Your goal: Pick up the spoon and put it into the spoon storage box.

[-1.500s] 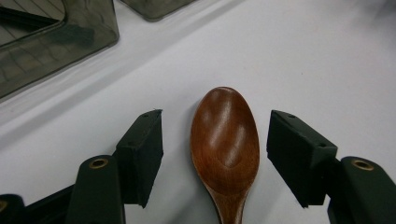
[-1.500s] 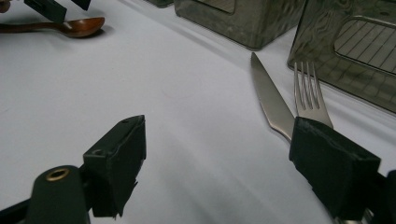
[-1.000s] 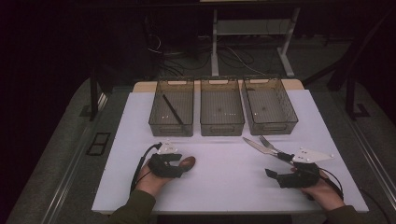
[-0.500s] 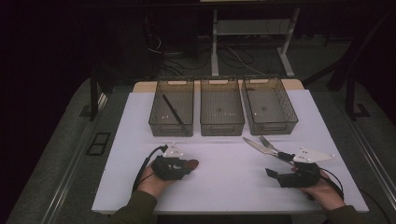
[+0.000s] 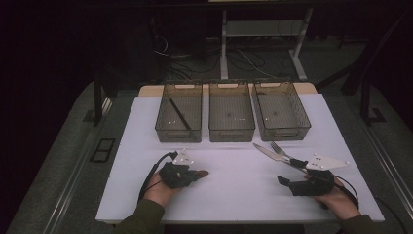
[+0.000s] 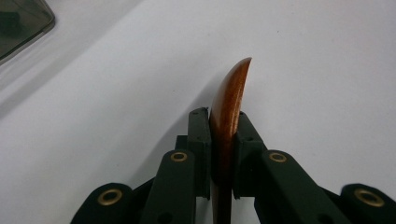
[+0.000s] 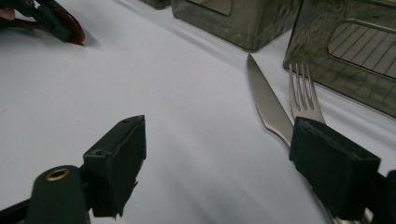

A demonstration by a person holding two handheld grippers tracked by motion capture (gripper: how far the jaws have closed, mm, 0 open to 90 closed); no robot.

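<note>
Nearest the person, the left tongs (image 6: 223,140) are clamped on a brown wooden utensil (image 6: 228,107), edge-on between the pads, its rounded tip projecting forward past the jaws just above the white surface (image 5: 234,195). These jaws have just been closing: in the earlier high views the gap around the wooden piece was wider, and now the pads press on both its sides. In the high view the left tongs (image 5: 197,174) lie low over the front left of the surface, little changed in place, with the wooden tip showing at their right end.

The right tongs (image 7: 217,154) stand wide apart with nothing between the pads, resting low at the front right. Their position matches the earlier views.

Just beyond the right tongs lie a steel knife (image 7: 266,105) and a fork (image 7: 303,93), side by side, tips pointing away toward the bins. Both sit as before.

Farther back, three translucent bins stand in a row: the left bin (image 5: 178,130) holds a dark slender stick (image 5: 179,114); what lies in the middle bin (image 5: 231,129) and the right bin (image 5: 282,127) cannot be told. No change noted there.
</note>
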